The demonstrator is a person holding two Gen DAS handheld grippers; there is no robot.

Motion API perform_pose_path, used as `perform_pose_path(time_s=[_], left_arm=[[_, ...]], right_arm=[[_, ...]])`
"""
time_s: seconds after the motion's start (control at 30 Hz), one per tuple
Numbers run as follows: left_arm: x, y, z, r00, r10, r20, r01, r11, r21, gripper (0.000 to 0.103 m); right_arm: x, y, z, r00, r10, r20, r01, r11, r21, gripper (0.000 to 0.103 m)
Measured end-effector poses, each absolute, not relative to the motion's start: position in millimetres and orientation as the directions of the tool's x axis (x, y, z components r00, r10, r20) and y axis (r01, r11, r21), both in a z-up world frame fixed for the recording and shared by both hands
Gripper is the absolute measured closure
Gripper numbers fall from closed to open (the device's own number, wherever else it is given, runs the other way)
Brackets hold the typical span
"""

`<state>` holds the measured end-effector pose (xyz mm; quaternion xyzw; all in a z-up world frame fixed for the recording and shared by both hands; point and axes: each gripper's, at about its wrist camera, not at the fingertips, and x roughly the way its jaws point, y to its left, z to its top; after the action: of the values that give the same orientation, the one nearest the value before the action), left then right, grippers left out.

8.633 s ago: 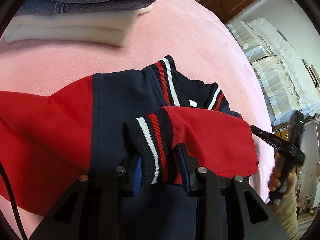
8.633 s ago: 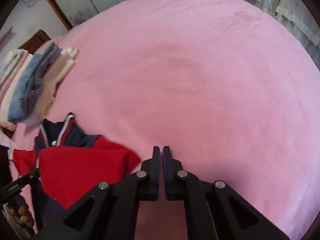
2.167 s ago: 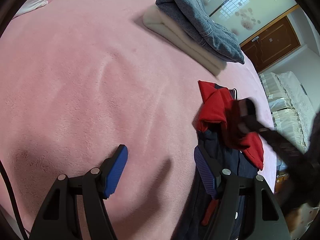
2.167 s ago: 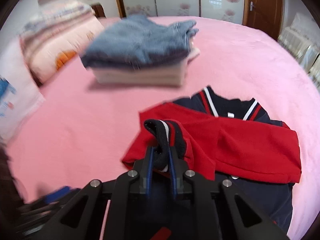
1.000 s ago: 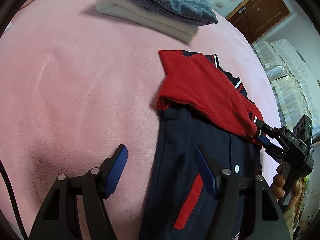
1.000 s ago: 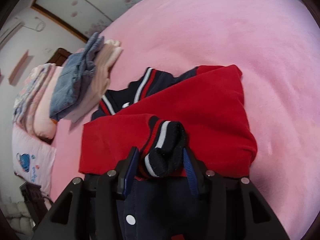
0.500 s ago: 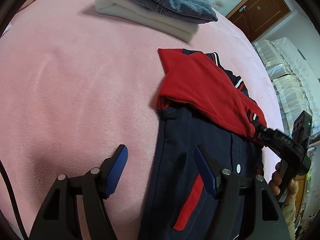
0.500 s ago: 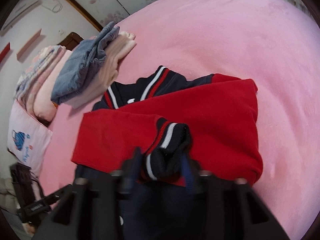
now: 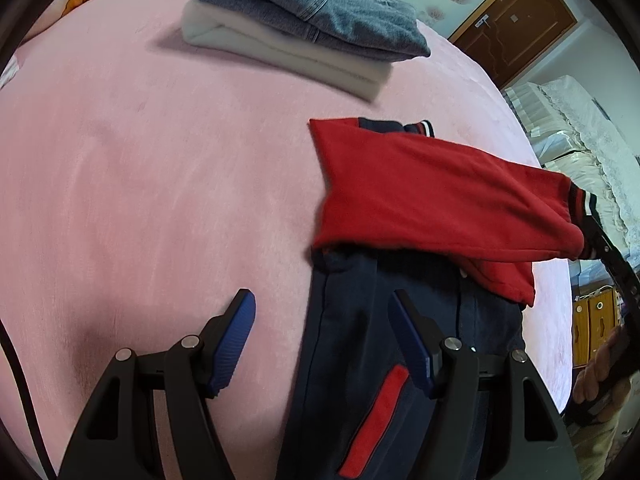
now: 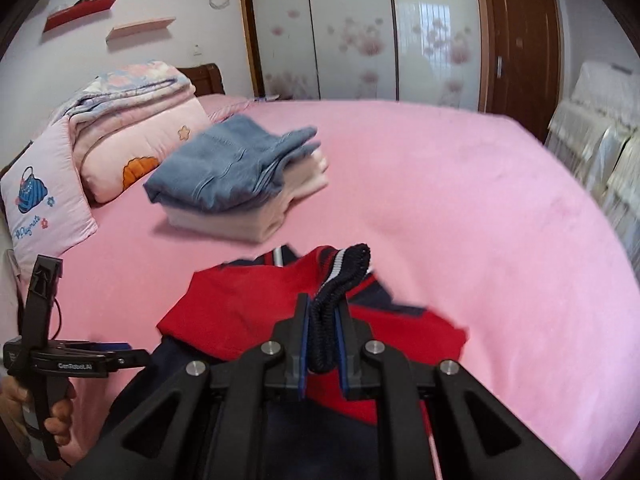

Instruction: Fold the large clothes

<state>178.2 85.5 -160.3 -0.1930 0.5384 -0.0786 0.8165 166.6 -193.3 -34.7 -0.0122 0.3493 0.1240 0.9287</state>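
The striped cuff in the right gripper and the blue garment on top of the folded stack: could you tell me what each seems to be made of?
Striped cuff: looks like ribbed knit, matte, judging by its fine ridges and stretchy edge. Blue garment: probably denim, with a faded wash and stitched seams showing. The right gripper is closing on the cuff.

Pink bedspread (image 10: 460,184), folded jeans (image 10: 228,164) on cream garment (image 10: 248,220), quilt (image 10: 132,120), wooden door (image 10: 520,48)
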Motion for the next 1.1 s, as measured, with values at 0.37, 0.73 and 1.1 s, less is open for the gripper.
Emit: perform_pose_path(time_s=[0.37, 0.73, 1.1], left_arm=[[230.8, 70.7, -151.6, 0.421, -0.282, -0.862, -0.025, 0.946, -0.322, 0.036], [289.2, 61.1, -187.2, 0.262, -0.506, -0.822, 0.024, 0.855, -0.519, 0.094], [304.2, 83.6, -187.3, 0.247, -0.487, -0.837, 0.138, 0.873, -0.467, 0.094]], right_arm=[[215.4, -259.5, -130.0, 0.541, 0.137, -0.830, 0.005, 0.986, 0.166, 0.088], [198.8, -244.4, -119.4, 0.566, 0.184, -0.804, -0.020, 0.978, 0.210, 0.088], [196.5, -234.2, -123.7, 0.555, 0.162, -0.816, 0.008, 0.980, 0.200, 0.088]])
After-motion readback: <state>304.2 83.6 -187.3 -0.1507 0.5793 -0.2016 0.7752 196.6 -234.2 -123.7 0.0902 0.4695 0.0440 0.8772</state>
